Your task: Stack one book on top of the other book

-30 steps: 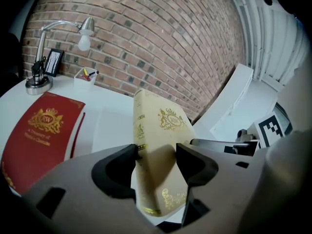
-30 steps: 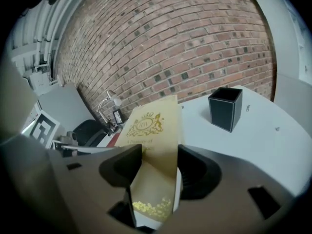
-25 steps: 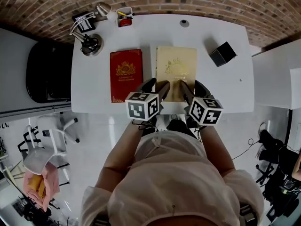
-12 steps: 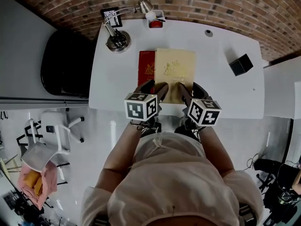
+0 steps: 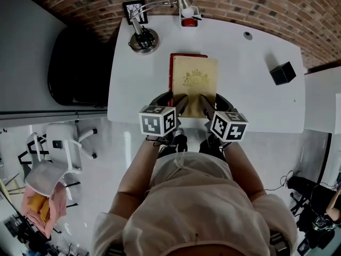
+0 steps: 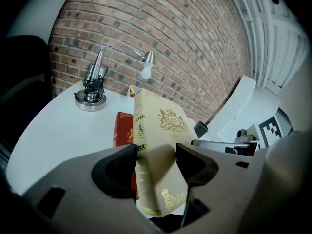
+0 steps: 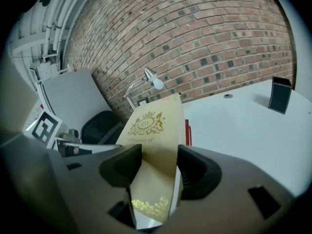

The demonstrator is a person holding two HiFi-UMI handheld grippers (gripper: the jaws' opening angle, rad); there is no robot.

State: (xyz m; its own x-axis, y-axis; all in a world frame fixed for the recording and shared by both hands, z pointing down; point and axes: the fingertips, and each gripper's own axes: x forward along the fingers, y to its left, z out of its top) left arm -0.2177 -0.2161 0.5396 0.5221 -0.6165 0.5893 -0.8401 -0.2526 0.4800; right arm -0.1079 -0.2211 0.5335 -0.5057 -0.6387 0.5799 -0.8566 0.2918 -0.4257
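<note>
A cream book (image 5: 195,84) with a gold crest hangs over the red book (image 5: 171,71), which lies on the white table (image 5: 128,89) and shows only at its left and far edges. My left gripper (image 5: 180,103) is shut on the cream book's near left corner. My right gripper (image 5: 208,105) is shut on its near right corner. In the left gripper view the cream book (image 6: 155,150) sits between the jaws, the red book (image 6: 124,130) below and behind it. The right gripper view shows the cream book (image 7: 153,145) clamped, with a red strip (image 7: 186,130) at its right edge.
A chrome desk lamp (image 5: 144,36) stands at the table's far left, a red pen cup (image 5: 188,19) beside its head. A small black box (image 5: 282,72) sits at the right. A black chair (image 5: 74,63) is left of the table, the brick wall (image 5: 240,4) behind.
Both grippers have carried the cream book leftward from beside the red book to above it. The red book is now almost fully covered.
</note>
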